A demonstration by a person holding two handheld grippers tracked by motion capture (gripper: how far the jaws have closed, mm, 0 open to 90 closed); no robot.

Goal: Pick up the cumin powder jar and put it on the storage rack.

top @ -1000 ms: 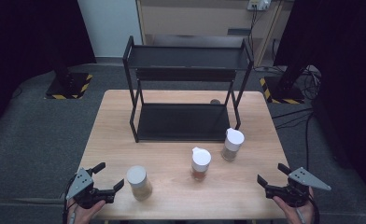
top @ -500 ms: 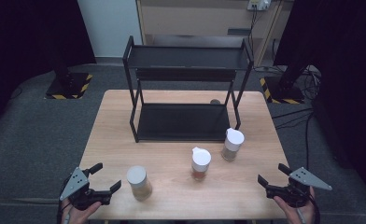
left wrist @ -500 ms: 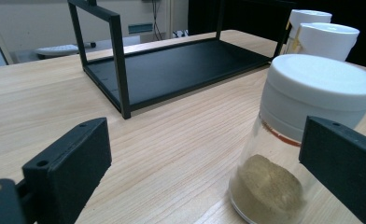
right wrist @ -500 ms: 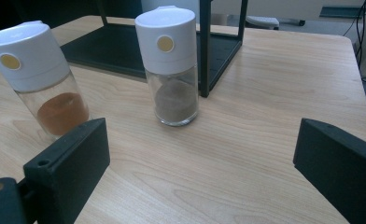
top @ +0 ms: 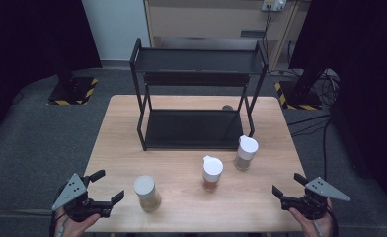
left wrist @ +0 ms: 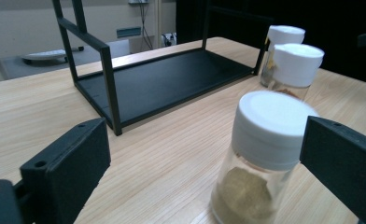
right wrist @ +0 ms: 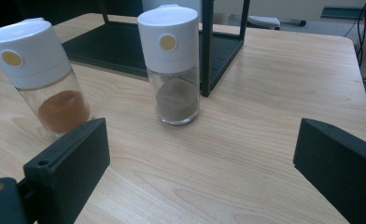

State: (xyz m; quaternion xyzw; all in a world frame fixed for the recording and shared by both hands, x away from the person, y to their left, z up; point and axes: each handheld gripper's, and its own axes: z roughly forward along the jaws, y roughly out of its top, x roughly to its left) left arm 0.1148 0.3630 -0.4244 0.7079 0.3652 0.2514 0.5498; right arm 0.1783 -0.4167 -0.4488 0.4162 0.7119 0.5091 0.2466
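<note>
We hold our left gripper at the near left corner of the wooden table, its jaws spread wide and empty, just left of the pale-powder spice jar. That jar stands upright well in front of the black two-tier rack. Our right gripper hovers at the table's near right corner, jaws likewise apart, holding nothing. The orange-spice jar and brown-spice jar stand nearer the rack's front right leg.

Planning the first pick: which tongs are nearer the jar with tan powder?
Left. The left tongs sit open just left of the tan powder jar, off the table's front-left corner; the right tongs are open across the table, near its right edge.
</note>
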